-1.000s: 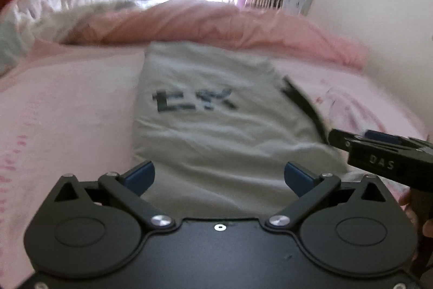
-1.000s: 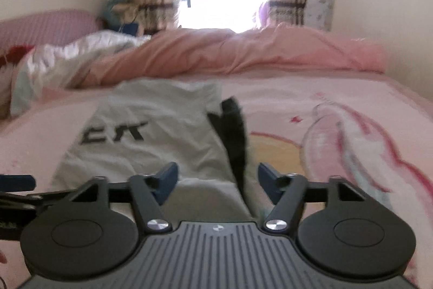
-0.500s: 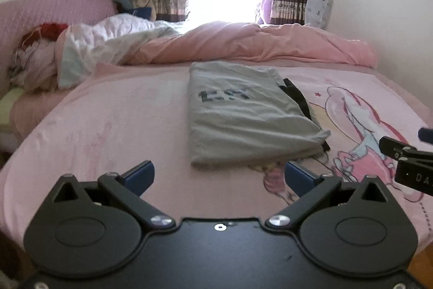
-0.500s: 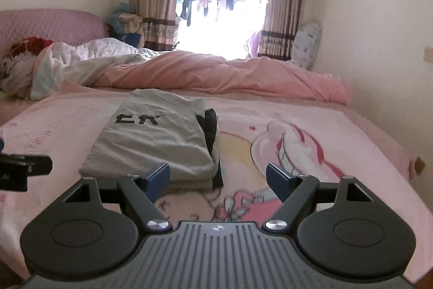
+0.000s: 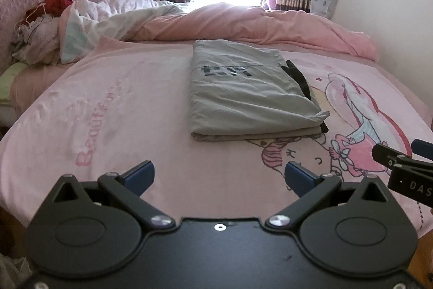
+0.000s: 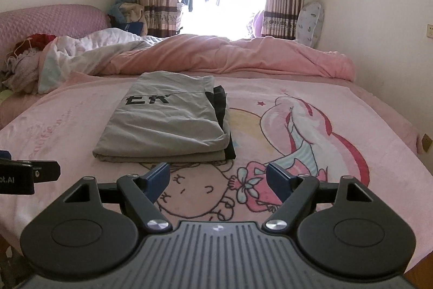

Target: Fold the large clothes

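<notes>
A grey garment (image 5: 243,96) with dark lettering lies folded into a neat rectangle on the pink bed sheet (image 5: 108,126), a black layer showing along its right edge. In the right wrist view the same folded garment (image 6: 167,123) sits left of centre. My left gripper (image 5: 219,175) hovers open over the near part of the bed, well short of the garment, nothing between its blue pads. My right gripper (image 6: 217,178) is open too, over the cartoon print, clear of the cloth. Each gripper's tip shows at the other view's edge.
A rumpled pink duvet (image 6: 230,56) and a white quilt (image 5: 108,15) lie across the far side of the bed. A heap of clothes (image 5: 35,31) sits at the left by the pink headboard. A wall runs along the right; curtains frame a bright window beyond.
Both grippers have drawn back from the garment toward the near edge of the bed; it now lies whole and farther away in both views. Over the last half second little moved.
</notes>
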Motion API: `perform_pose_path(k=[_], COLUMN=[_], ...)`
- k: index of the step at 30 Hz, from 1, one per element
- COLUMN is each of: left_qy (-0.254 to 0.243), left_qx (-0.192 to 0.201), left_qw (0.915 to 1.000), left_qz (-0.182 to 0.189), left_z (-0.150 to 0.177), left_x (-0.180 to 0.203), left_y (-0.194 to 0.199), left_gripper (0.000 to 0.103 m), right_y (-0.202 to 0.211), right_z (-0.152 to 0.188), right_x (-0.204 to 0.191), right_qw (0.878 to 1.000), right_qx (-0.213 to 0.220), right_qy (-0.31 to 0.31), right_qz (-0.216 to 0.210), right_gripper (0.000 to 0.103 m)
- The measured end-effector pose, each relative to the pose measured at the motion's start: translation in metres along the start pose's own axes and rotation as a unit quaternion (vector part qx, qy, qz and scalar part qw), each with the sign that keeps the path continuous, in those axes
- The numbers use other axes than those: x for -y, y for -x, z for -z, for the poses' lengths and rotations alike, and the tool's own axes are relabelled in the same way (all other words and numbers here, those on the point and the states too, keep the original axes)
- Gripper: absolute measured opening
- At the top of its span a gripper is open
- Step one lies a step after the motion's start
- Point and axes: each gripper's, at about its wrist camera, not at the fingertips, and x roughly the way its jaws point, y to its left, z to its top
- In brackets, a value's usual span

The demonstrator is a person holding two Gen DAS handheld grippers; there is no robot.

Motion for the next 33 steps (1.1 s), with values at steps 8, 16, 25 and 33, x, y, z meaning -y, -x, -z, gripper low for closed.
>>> perform_pose_path(k=[8,16,25,33], left_qy=[0.003,0.003,0.004,0.003], left_qx=[-0.008,-0.008,-0.012,-0.013], left_qw=[1.0000,1.0000,0.9999,0.9999], left_qz=[0.001,-0.001,-0.001,-0.001], left_z=[-0.0003,-0.0007,-0.0015,-0.0028], left_x=[0.0019,0.0038,0.0015,-0.0002], left_y=[-0.0028,-0.0042,-0.0067,-0.0084], left_gripper=[0.103,0.103,0.103,0.103], right_y=[0.0049,0.0055,0.0032,0.0021], right_z=[0.0065,0.0074,0.0073,0.0077], right_x=[-0.0034,-0.0020,-0.0002,0.0003], right_qw=[1.000,1.000,1.000,1.000], right_qx=[-0.001,-0.002,-0.006,-0.007], right_qy=[-0.001,-0.006,-0.008,-0.008], right_qz=[0.001,0.003,0.005,0.004], right_gripper=[0.094,0.094,0.094,0.094])
